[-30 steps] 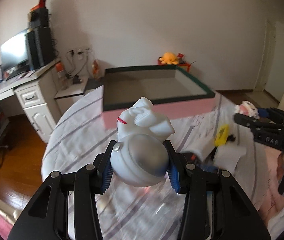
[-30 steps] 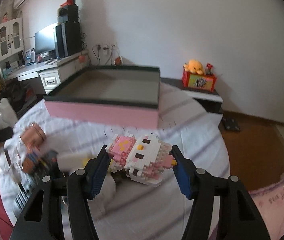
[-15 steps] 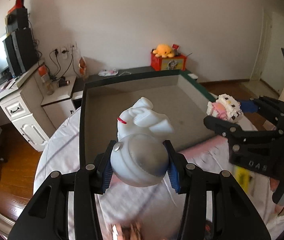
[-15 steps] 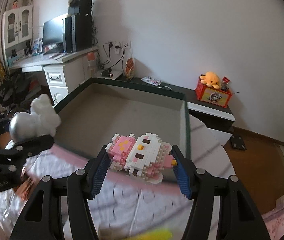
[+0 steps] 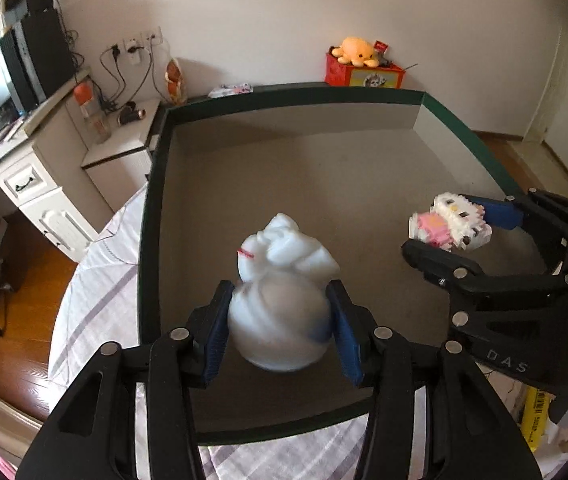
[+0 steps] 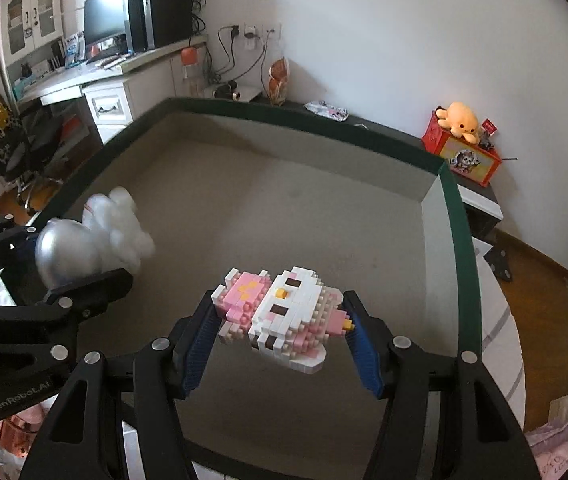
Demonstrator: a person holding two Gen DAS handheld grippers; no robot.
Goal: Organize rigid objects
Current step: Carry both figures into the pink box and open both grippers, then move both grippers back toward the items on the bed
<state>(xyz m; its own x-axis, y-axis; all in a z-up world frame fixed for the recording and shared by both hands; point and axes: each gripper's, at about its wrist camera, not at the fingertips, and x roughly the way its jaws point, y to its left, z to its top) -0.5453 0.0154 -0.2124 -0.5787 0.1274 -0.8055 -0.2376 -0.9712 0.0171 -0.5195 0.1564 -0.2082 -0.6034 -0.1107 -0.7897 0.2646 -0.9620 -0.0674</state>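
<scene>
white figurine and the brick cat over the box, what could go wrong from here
1. The left gripper is opening around the white plastic figurine with a rounded silver base while it seems to be above the floor of the large green-rimmed box; once dropped, that round base could roll or topple.
2. The pink and white brick-built cat, clamped in the right gripper, might shed bricks if released from height.
3. The grippers are close; they could bump.

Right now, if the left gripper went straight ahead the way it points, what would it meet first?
Probably the bare grey floor of the green-rimmed box. The left gripper, jaws opening around the white figurine, points down into it; depth is unclear.
</scene>
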